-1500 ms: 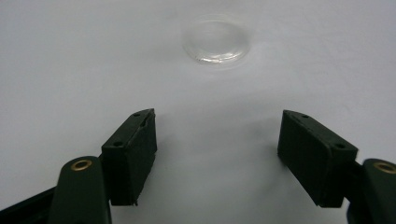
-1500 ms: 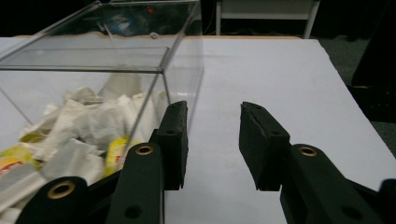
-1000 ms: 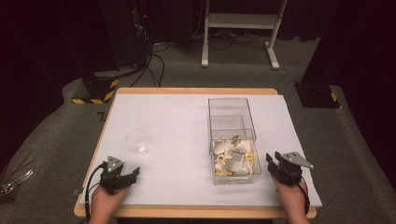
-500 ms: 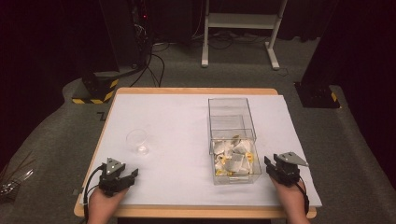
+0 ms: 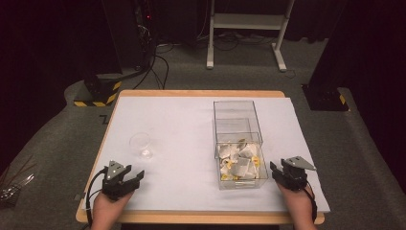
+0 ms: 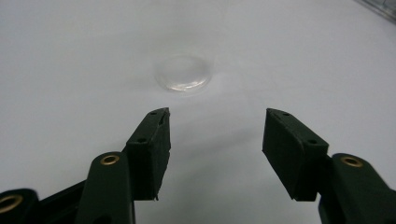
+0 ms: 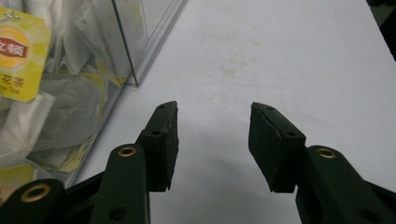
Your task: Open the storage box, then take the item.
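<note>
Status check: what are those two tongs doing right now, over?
Left tongs open, empty, facing glass. Right tongs open, empty, beside box of tea bags. Nothing in the way.

Readable text appears in the right gripper view on a yellow tea-bag tag point(image 7: 21, 53) inside the clear box point(image 7: 140, 42). The tag carries a red brand emblem at its upper edge, cut off by the frame; it is probably a Lipton mark. Below it stand Chinese characters: white ones ending in 顿, then dark ones reading 花茶, with a smaller Latin line ending in "Tea" beneath. A dark mark resembling "Z" shows on the tabletop point(image 5: 103, 118) beside the white cover in the high view.
</note>
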`<state>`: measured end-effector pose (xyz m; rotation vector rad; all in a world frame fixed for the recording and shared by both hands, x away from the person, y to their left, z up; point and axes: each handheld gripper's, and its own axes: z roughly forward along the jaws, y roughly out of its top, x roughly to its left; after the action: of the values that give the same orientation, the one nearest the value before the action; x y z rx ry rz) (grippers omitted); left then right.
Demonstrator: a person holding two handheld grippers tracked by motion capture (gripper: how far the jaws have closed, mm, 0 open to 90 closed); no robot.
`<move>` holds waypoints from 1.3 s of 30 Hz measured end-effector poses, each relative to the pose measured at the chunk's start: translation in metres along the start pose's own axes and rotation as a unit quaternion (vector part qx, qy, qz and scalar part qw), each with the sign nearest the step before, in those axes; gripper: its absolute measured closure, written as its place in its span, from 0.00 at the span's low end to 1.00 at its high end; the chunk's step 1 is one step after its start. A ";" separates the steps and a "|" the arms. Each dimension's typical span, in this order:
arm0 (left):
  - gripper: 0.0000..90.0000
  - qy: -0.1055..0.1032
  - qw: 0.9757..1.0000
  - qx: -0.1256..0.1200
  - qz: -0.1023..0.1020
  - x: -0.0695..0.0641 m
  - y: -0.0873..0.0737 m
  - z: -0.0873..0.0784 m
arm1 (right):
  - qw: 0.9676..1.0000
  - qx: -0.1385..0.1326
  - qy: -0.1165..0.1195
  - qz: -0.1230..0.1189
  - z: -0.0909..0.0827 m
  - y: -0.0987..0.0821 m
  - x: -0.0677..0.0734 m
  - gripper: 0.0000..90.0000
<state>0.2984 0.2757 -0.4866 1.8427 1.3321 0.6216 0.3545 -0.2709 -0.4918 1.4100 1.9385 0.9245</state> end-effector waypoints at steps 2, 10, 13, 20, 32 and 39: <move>0.47 -0.006 1.000 -0.006 -0.003 -0.001 0.001 -0.002 | 1.000 -0.001 0.001 0.002 0.000 0.000 0.000 0.58; 0.47 -0.014 0.999 -0.029 0.010 -0.013 0.007 -0.017 | 1.000 0.013 0.001 0.000 0.005 -0.001 0.001 0.55; 0.46 -0.019 0.999 -0.035 0.011 -0.017 0.012 -0.019 | 1.000 0.020 0.003 -0.004 0.007 -0.002 0.000 0.54; 0.46 -0.038 0.999 -0.036 0.010 -0.024 0.019 -0.019 | 1.000 0.023 0.005 -0.002 0.009 -0.002 -0.002 0.52; 0.46 -0.060 0.997 -0.033 0.038 -0.046 0.034 -0.015 | 0.999 0.034 0.015 -0.006 0.012 -0.002 -0.002 0.48; 0.46 -0.082 0.995 -0.030 0.051 -0.066 0.041 -0.007 | 0.999 0.047 0.015 -0.006 0.014 -0.001 -0.002 0.46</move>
<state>0.2942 0.2094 -0.4457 1.8781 1.1072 0.5447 0.3653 -0.2701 -0.5015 1.4445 2.0349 0.8639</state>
